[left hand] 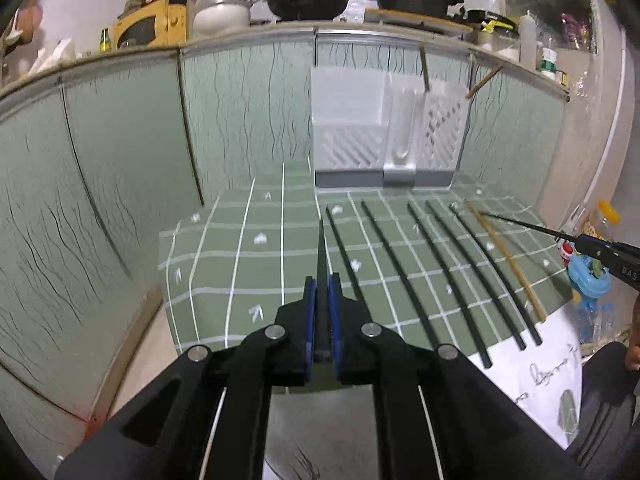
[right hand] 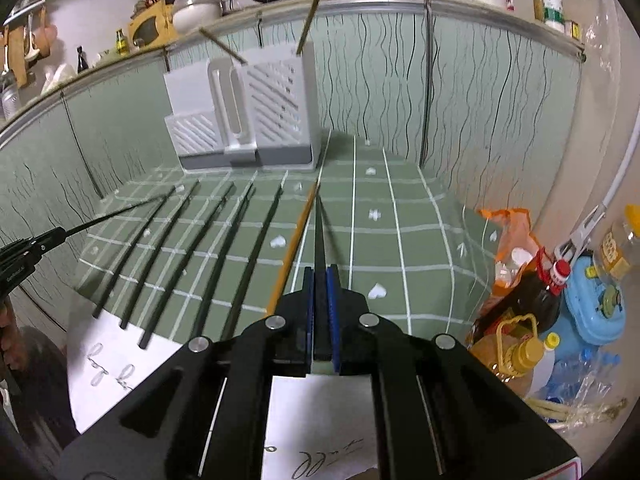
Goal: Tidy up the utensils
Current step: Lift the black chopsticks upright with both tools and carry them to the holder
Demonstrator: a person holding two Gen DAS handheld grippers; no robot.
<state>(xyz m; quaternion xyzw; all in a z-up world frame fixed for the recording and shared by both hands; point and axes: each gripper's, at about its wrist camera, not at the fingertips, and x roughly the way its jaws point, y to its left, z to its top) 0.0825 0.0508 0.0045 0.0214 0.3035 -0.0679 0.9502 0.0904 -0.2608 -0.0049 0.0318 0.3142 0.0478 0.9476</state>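
My left gripper (left hand: 322,280) is shut on a black chopstick (left hand: 321,252) that points forward above the green checked mat (left hand: 248,280). My right gripper (right hand: 321,272) is shut on another black chopstick (right hand: 319,232). It shows at the right edge of the left wrist view (left hand: 520,224). Several black chopsticks (left hand: 400,276) and one wooden chopstick (left hand: 506,260) lie in a row on the mat. They also show in the right wrist view (right hand: 180,256), with the wooden one (right hand: 294,248). A white utensil holder (left hand: 384,132) stands at the mat's far edge with two wooden chopsticks (left hand: 424,68) in it.
Green cabinet doors (left hand: 120,160) stand behind the mat. White paper (right hand: 312,420) lies under the mat's near edge. Oil bottles (right hand: 520,320), a blue container (right hand: 592,304) and bags crowd the floor at the right. Pots and jars sit on the counter above (left hand: 304,0).
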